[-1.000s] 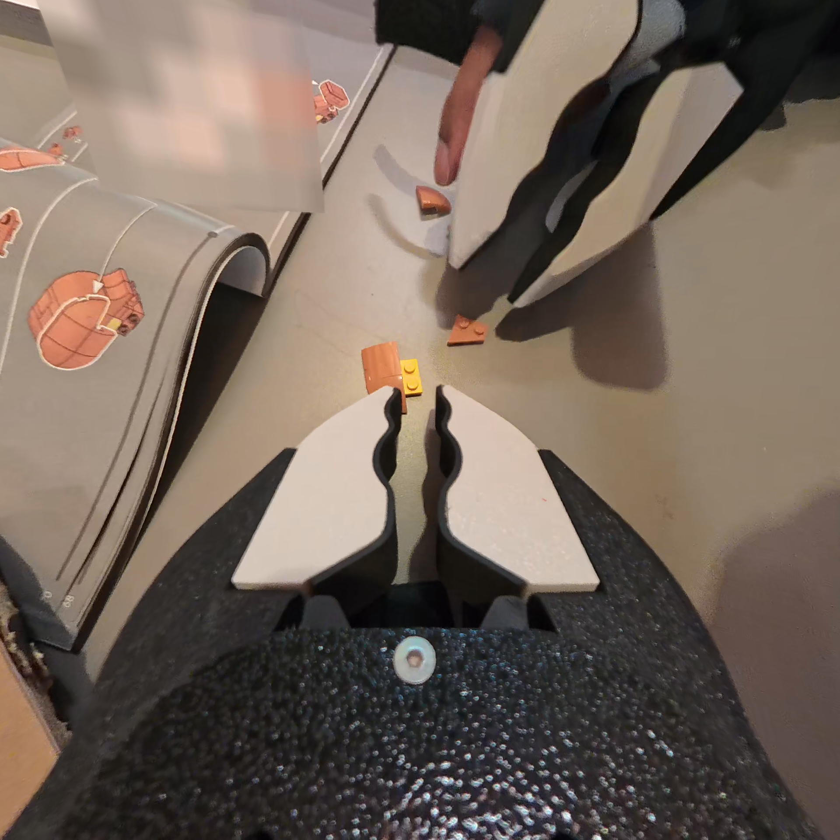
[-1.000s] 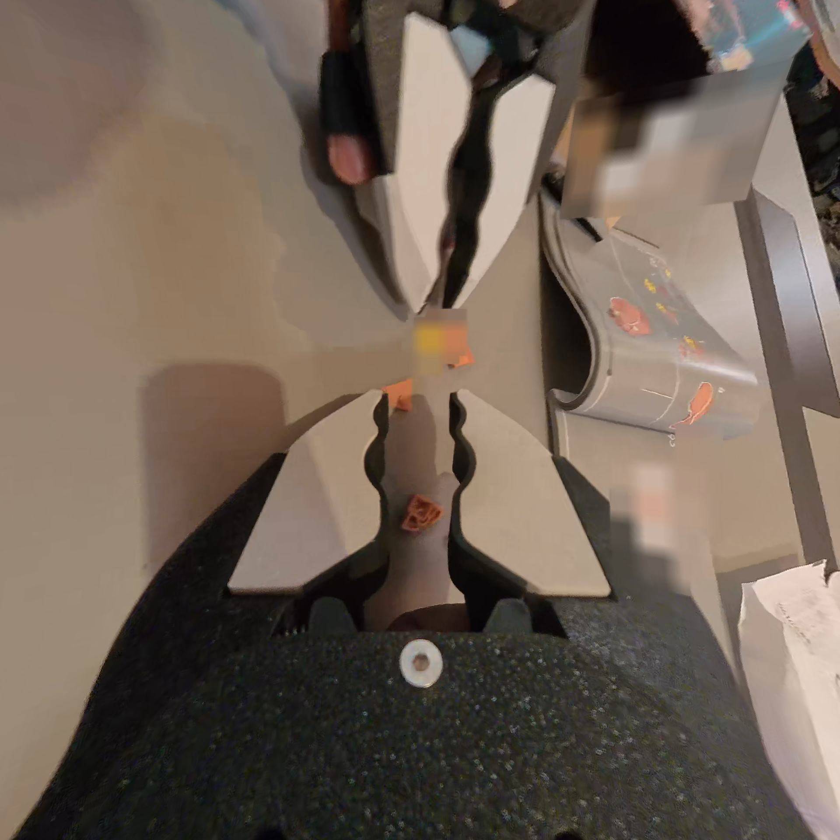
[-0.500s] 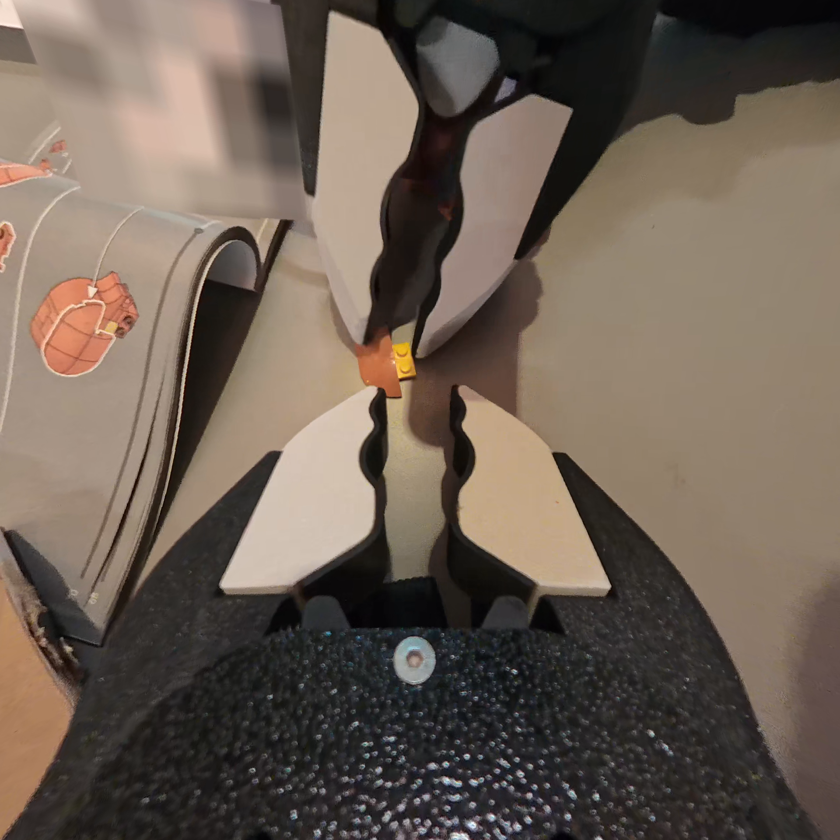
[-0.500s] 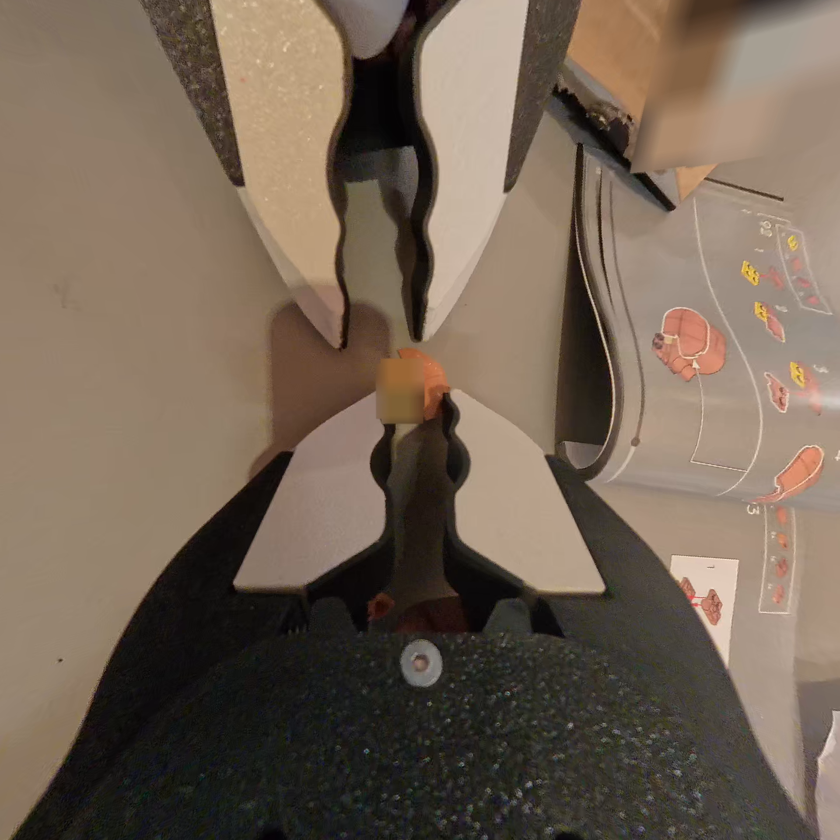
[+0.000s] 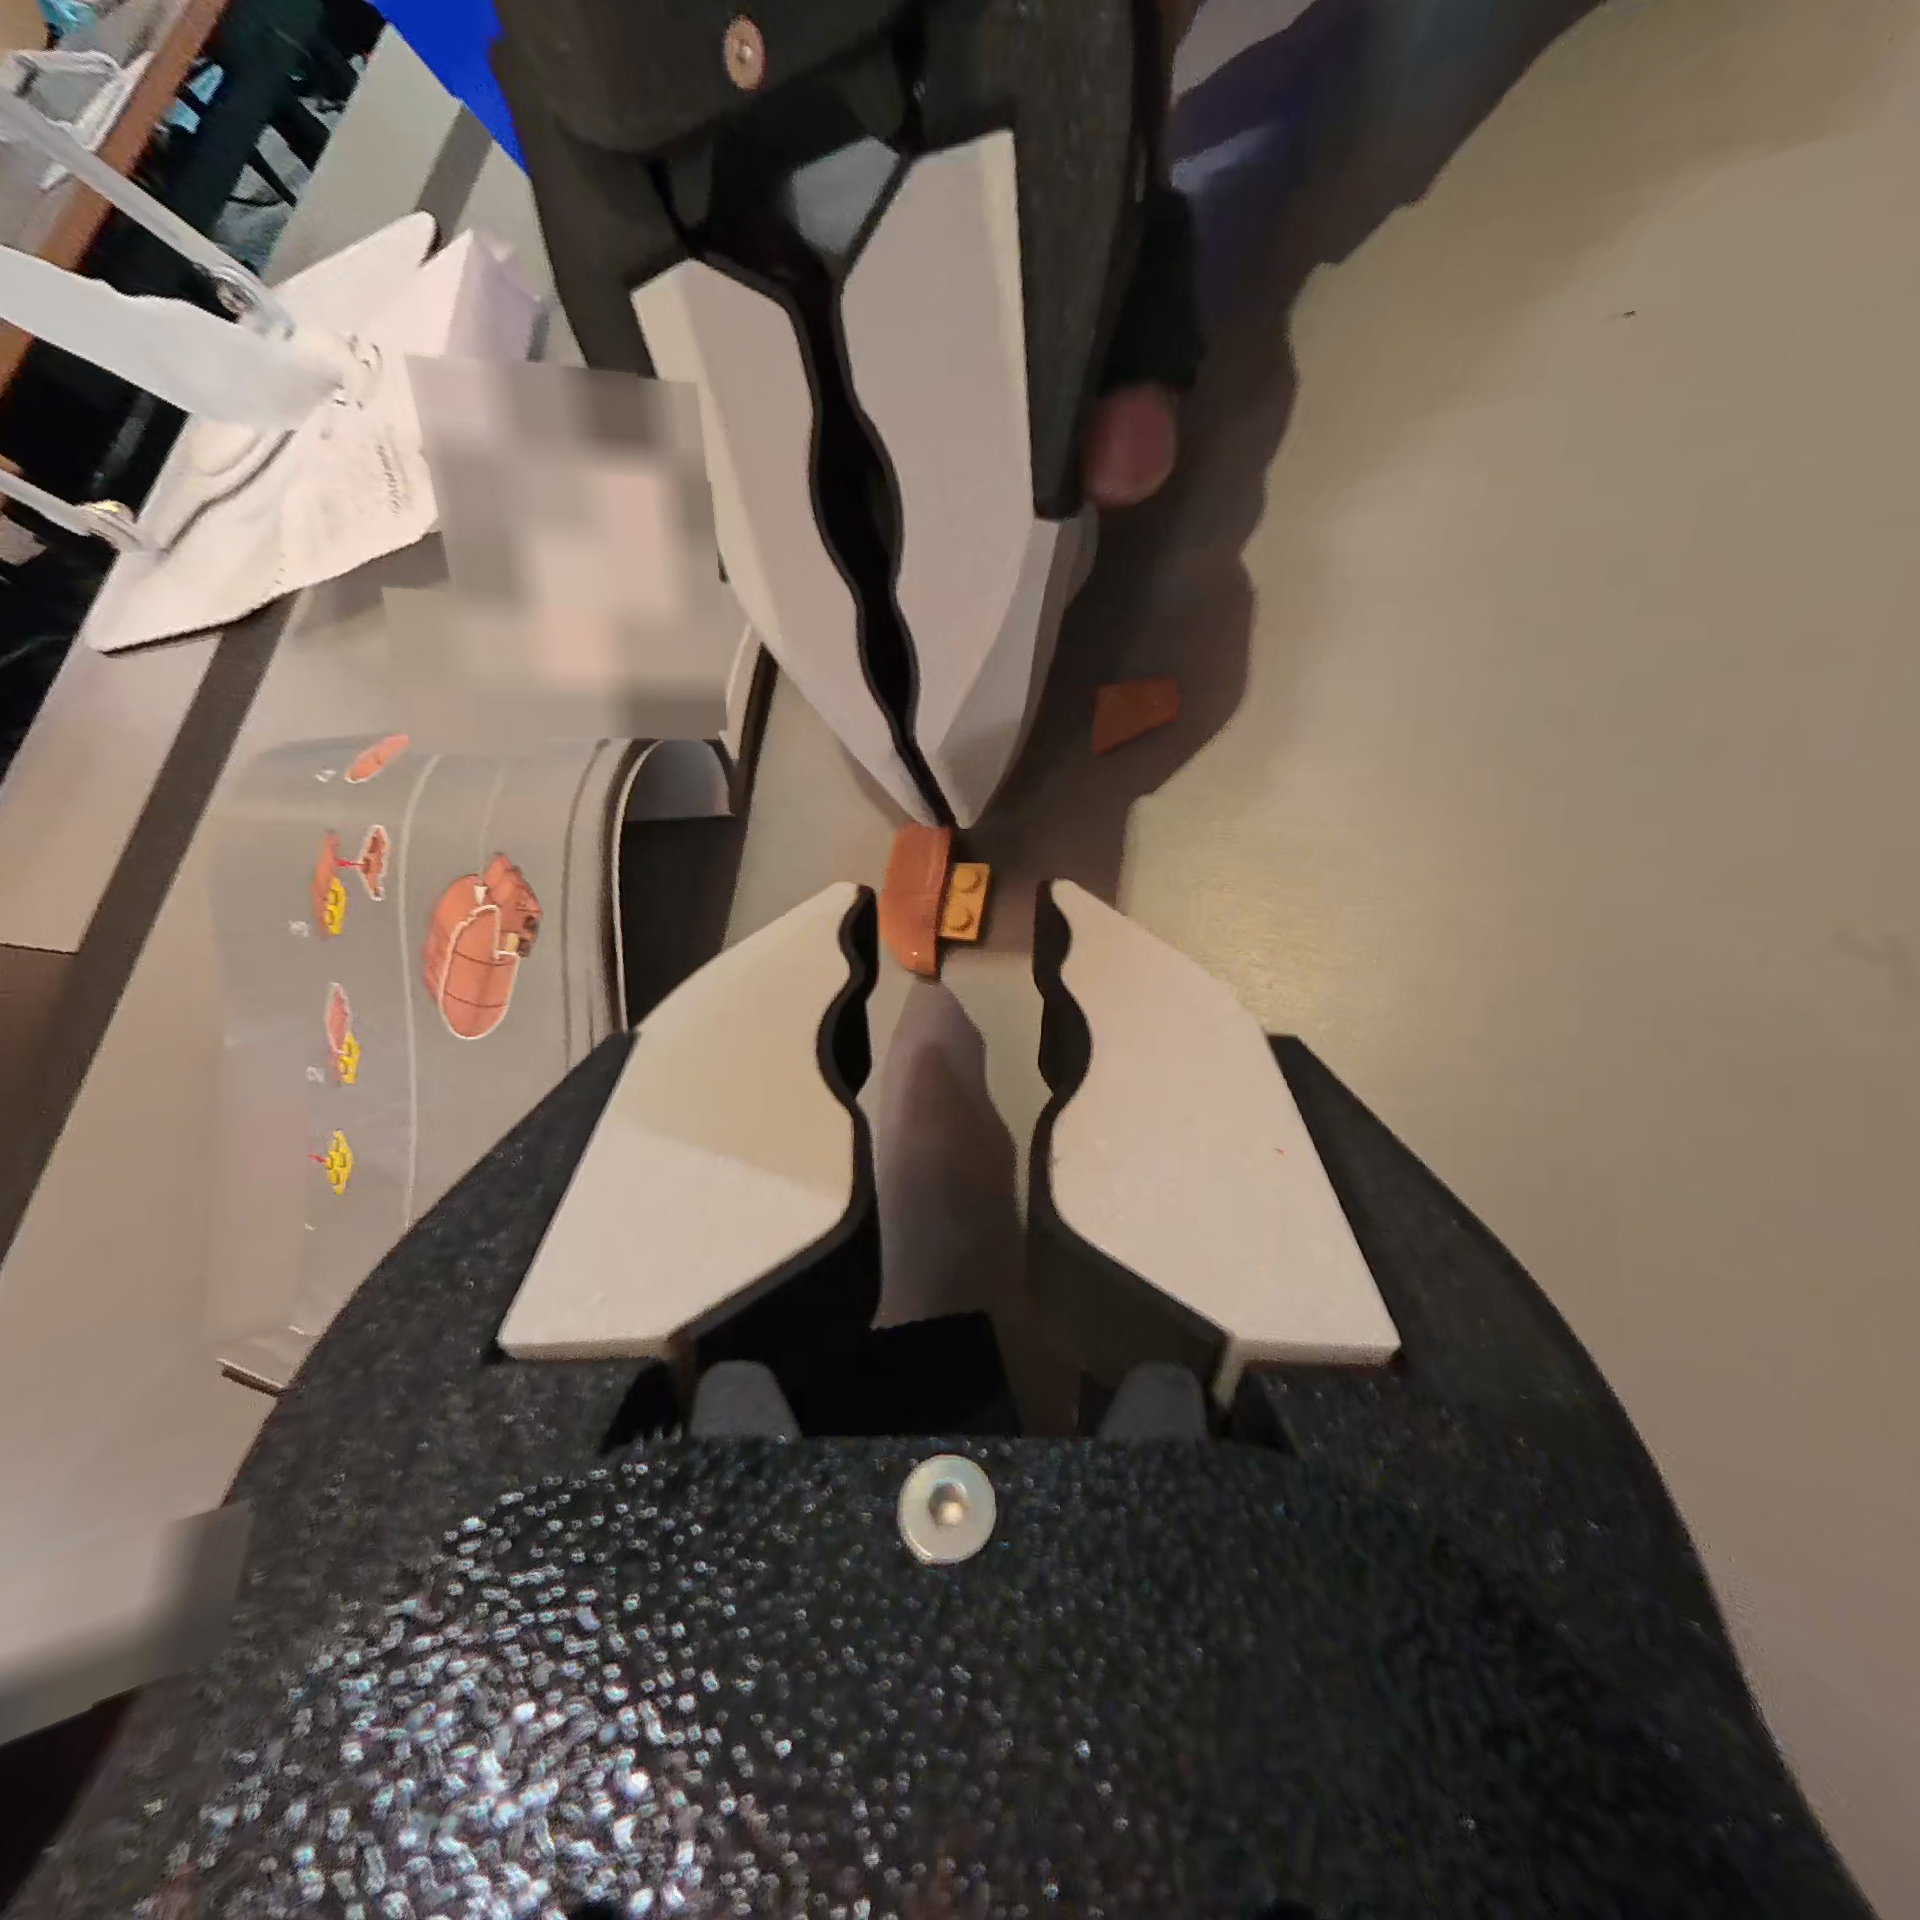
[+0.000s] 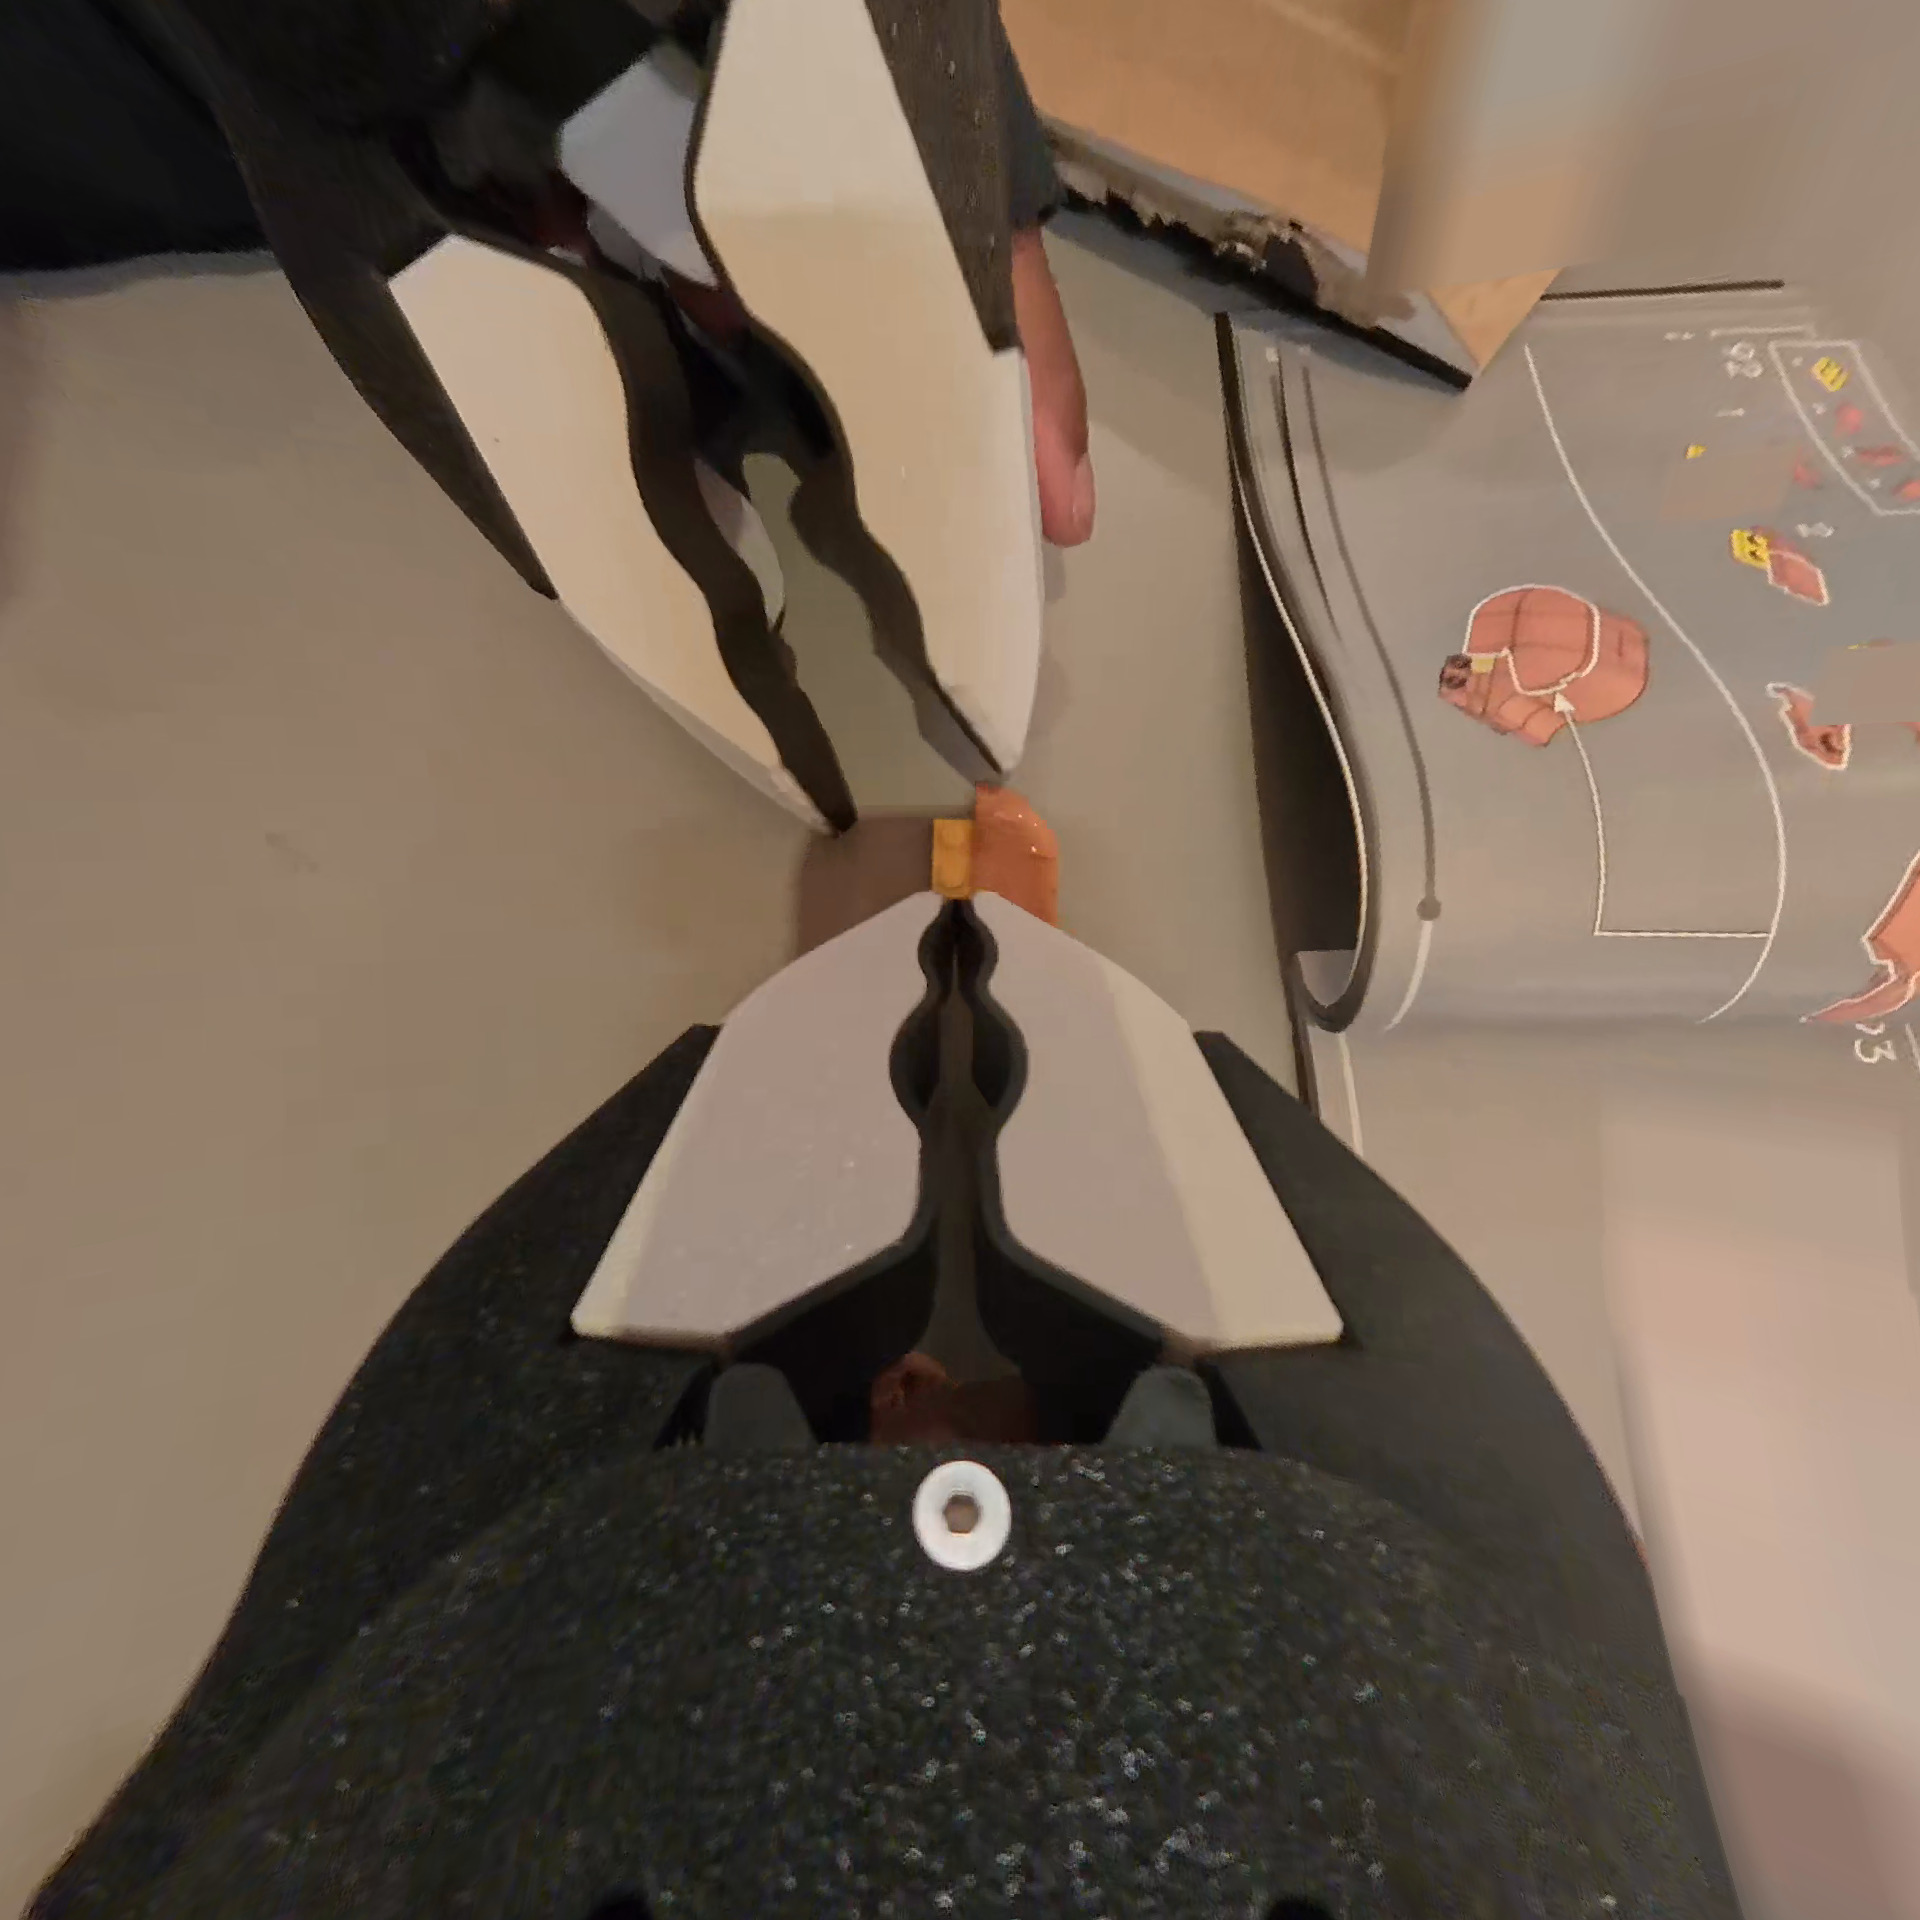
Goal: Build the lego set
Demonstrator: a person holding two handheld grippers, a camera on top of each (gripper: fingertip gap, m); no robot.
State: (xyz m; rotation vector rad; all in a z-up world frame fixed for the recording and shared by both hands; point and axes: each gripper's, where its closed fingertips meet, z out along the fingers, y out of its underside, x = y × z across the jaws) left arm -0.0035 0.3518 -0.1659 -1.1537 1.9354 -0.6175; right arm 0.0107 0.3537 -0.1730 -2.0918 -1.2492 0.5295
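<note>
The left gripper has its jaws apart, a brown-and-yellow brick piece between the tips, untouched. The right gripper has its jaws closed, tips at that piece, grip unclear

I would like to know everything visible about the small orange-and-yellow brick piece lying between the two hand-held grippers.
The small orange-and-yellow brick piece looks like glossy plastic: a curved orange-brown slope joined to a small yellow plate with two studs. It lies flat on the beige table, beside the open grey instruction booklet. It sits just ahead of the spread fingertips of the left hand-held gripper, which do not press on it. The closed tips of the right hand-held gripper meet its far end.
</note>
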